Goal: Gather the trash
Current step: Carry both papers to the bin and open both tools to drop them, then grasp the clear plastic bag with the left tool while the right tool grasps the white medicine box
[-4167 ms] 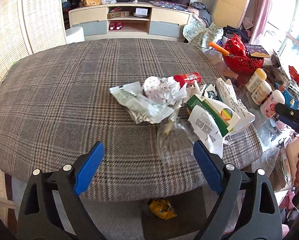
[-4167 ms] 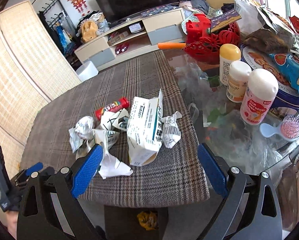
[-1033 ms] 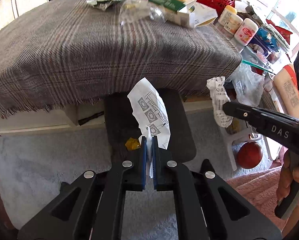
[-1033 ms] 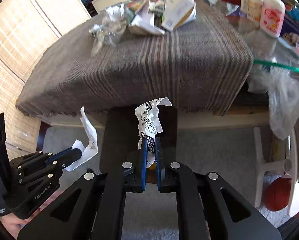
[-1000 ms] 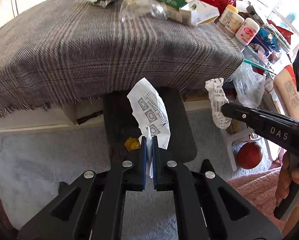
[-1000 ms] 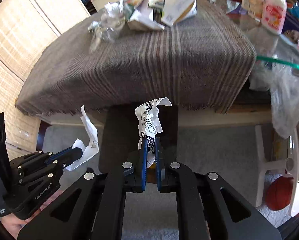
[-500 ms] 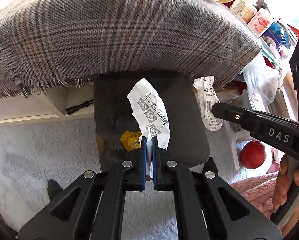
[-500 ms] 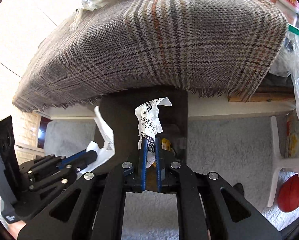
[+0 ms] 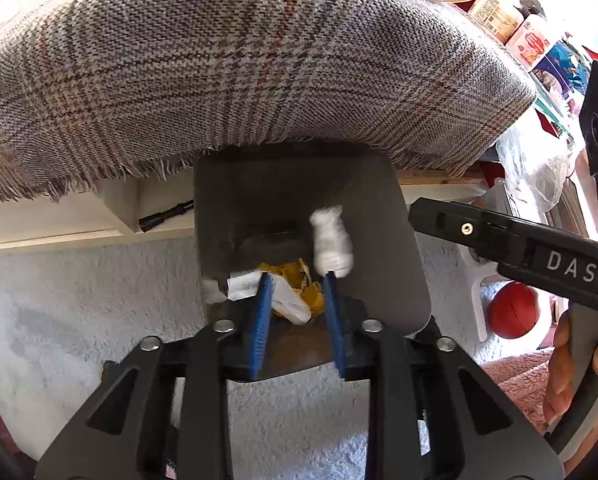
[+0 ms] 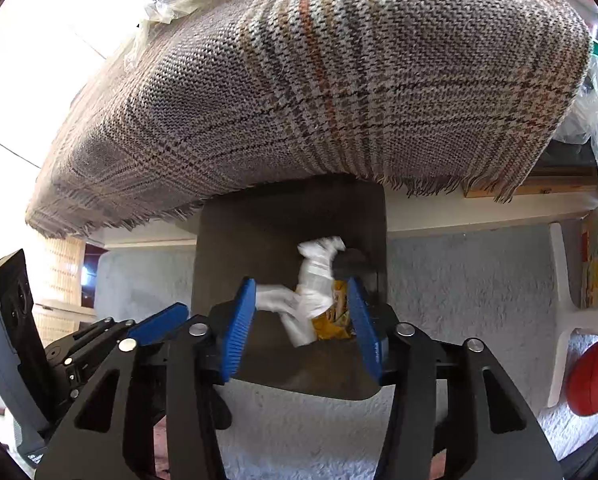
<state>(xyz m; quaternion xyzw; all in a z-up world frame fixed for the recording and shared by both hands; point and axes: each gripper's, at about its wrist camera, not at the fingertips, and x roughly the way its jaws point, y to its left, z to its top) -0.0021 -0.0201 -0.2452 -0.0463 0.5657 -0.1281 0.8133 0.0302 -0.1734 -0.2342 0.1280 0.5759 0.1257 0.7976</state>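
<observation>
Both claws hang released over the dark square plastic bin [image 9: 399, 240]: the left claw [image 9: 297, 300] and right claw [image 10: 301, 320] are empty. The blurred white crumpled paper scraps [image 10: 317, 268] are inside the bin with yellow wrapper [image 9: 307, 280]. I think the claws should rise straight up, clear of the rim, toward the plaid-covered worktop [image 10: 319, 80].

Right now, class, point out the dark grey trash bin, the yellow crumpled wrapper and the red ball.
dark grey trash bin [image 9: 399, 248], left wrist view, right inner wall.
yellow crumpled wrapper [image 9: 295, 272], left wrist view, its top.
red ball [image 10: 591, 380], right wrist view, its middle.
</observation>
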